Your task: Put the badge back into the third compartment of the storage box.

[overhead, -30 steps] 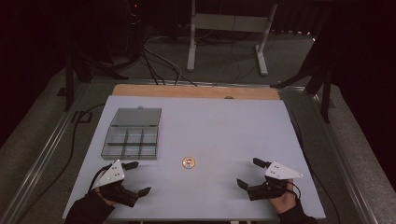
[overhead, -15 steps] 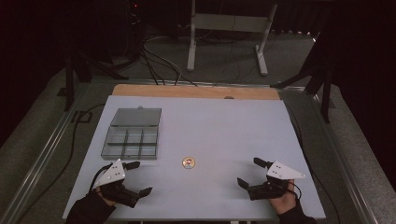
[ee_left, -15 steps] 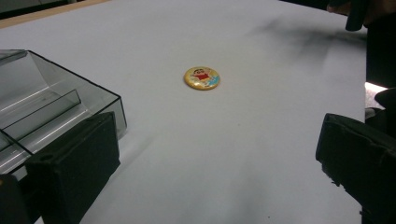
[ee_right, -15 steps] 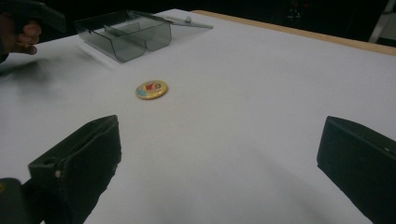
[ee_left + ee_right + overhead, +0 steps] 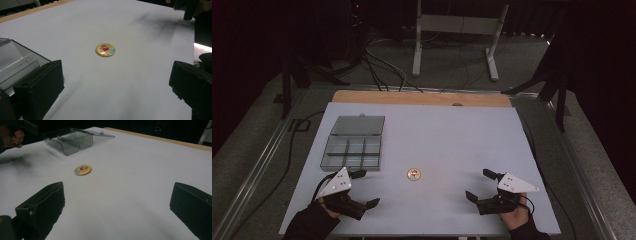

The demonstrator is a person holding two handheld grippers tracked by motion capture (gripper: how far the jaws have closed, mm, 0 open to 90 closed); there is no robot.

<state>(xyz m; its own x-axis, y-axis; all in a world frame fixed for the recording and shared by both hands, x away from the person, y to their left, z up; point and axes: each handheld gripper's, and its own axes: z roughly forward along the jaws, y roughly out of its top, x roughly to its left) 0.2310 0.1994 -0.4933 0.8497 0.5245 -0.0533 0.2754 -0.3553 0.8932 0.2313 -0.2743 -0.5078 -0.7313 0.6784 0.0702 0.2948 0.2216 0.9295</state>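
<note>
White table (image 5: 452, 130) bare mid-surface. Grey compartment box (image 5: 354, 145), lid open, at left. Left gripper (image 5: 357, 189) and right gripper (image 5: 484, 186) rest near front edge, jaws spread, empty. Round badge (image 5: 414, 174) lies flat between them.

No words, numbers or brand marks I can read anywhere, round badge (image 5: 105, 49) ahead between my left gripper's jaws bears a cartoon figure but no legible lettering, nothing printed on the clear box (image 5: 68, 142)
</note>
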